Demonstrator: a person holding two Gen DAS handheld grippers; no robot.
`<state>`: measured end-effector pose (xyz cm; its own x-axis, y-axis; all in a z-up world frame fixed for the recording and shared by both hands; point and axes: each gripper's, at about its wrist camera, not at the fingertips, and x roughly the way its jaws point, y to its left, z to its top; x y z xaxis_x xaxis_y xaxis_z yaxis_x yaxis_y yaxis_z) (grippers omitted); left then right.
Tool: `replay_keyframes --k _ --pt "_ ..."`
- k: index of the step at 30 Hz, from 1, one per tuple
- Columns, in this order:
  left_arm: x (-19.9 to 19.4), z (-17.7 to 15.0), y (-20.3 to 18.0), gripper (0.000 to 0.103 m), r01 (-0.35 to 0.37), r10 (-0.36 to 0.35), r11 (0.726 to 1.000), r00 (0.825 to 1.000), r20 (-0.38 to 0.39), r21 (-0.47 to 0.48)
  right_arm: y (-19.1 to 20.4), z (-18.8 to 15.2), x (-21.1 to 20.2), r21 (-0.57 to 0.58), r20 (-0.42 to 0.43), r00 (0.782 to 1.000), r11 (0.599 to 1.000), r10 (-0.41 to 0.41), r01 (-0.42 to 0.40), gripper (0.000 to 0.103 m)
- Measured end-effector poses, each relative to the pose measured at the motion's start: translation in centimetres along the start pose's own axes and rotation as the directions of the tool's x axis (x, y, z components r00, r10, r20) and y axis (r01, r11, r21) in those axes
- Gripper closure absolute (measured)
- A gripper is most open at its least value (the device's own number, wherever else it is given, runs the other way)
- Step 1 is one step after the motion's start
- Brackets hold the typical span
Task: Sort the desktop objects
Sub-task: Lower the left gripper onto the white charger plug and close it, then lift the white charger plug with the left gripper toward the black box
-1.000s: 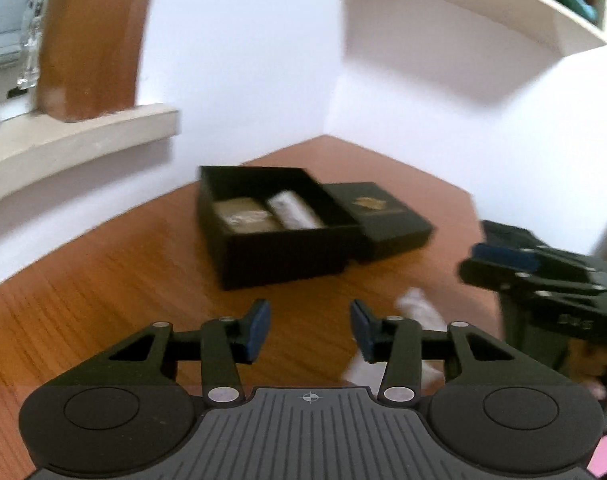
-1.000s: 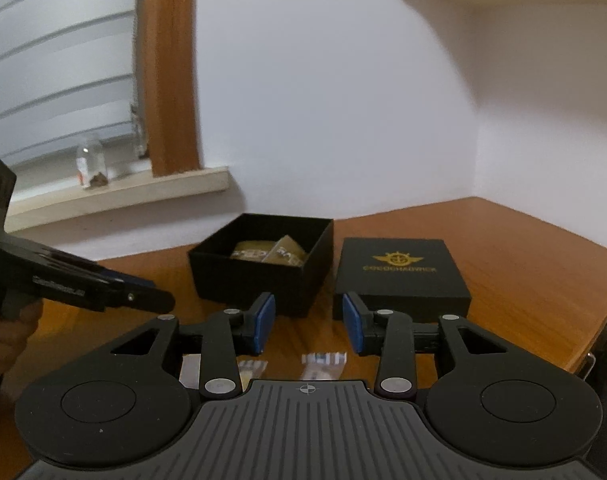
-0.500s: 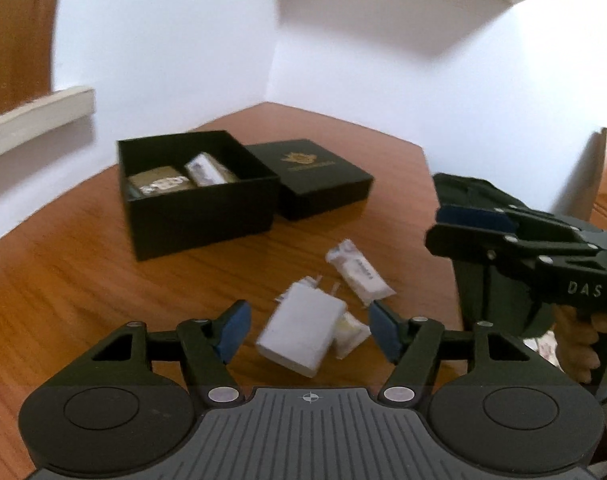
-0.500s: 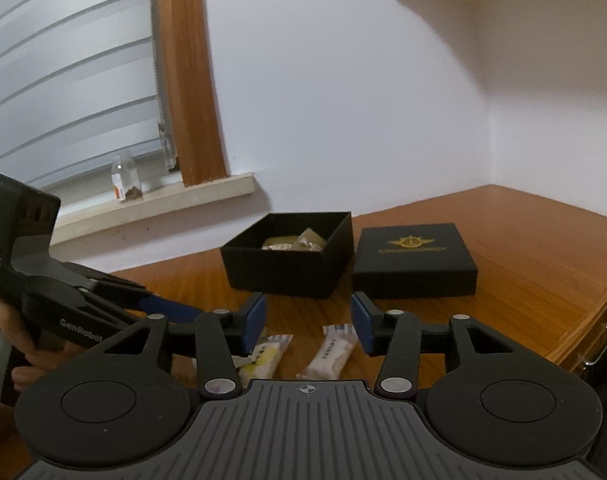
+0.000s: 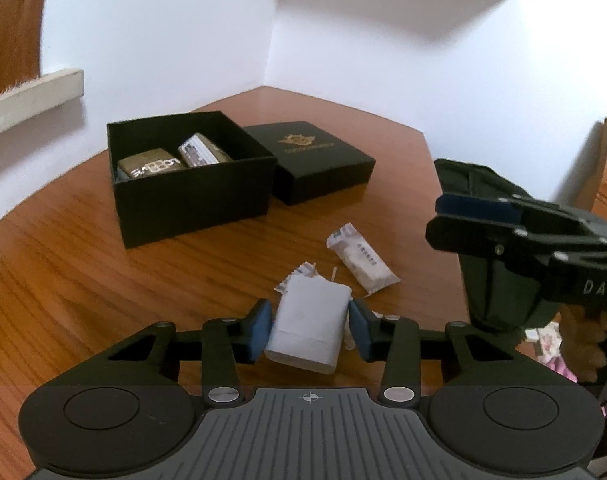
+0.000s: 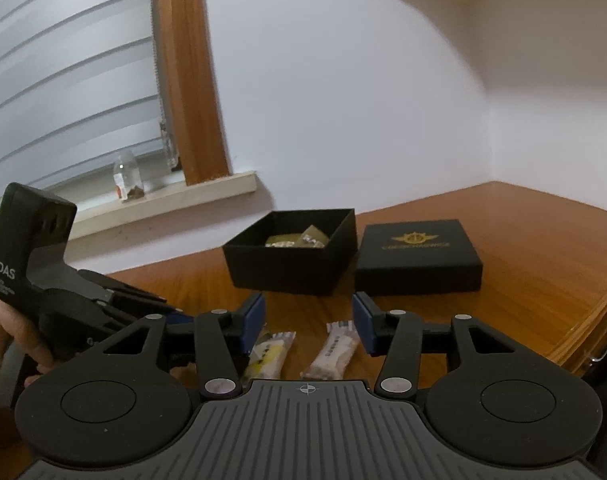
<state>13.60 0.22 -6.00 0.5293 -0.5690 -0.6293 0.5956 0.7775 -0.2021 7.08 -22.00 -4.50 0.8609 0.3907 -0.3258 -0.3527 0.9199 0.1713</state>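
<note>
Open desk (image 5: 83, 280) fronts the black box (image 5: 191, 204); snack packets (image 5: 361, 262) seemingly clutter the middle

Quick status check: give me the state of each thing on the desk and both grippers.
Left gripper: jaws have just been closing, pads at the sides of the white packet.
White packet: between those pads, on the desk.
Right gripper: open, empty.
Black box: open, packets inside.
Lid: off, beside the box.
Striped sachet: loose on the desk.

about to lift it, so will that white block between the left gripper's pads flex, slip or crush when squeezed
The white block keeps flat faces and rounded corners between the left gripper, whose jaws have just been closing on it, so it is probably rigid. Its smooth surface may slide on the pads. It sits tilted over a snack packet, so it could pivot as it lifts.
</note>
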Motion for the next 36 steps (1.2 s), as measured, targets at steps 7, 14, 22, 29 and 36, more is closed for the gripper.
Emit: replay_keyframes --k 7,14,22,29,36 --pt "-0.3 0.0 0.1 0.058 -0.055 0.055 0.998 0.998 0.006 -0.006 0.0 -0.6 0.5 0.019 -0.029 1.0 1.0 0.01 -0.01 0.054" --pt "-1.1 0.4 0.4 0.061 -0.096 0.096 0.995 0.995 0.032 -0.023 0.5 -1.4 1.4 0.016 -0.077 0.997 1.0 0.028 -0.026 0.048" --pt "-2.3 1.5 0.6 0.061 -0.113 0.115 0.993 0.991 0.073 -0.034 0.9 -1.3 1.8 0.014 -0.075 0.996 0.999 0.043 -0.042 0.048" --pt "-2.9 3.5 1.0 0.061 -0.148 0.151 0.988 0.982 0.117 -0.03 1.0 -0.4 3.0 0.0 -0.069 0.996 0.998 0.064 -0.064 0.048" --pt "-2.1 5.7 2.3 0.061 -0.207 0.211 0.977 0.966 0.149 -0.042 1.2 0.3 4.5 -0.007 -0.071 0.995 0.998 0.065 -0.065 0.034"
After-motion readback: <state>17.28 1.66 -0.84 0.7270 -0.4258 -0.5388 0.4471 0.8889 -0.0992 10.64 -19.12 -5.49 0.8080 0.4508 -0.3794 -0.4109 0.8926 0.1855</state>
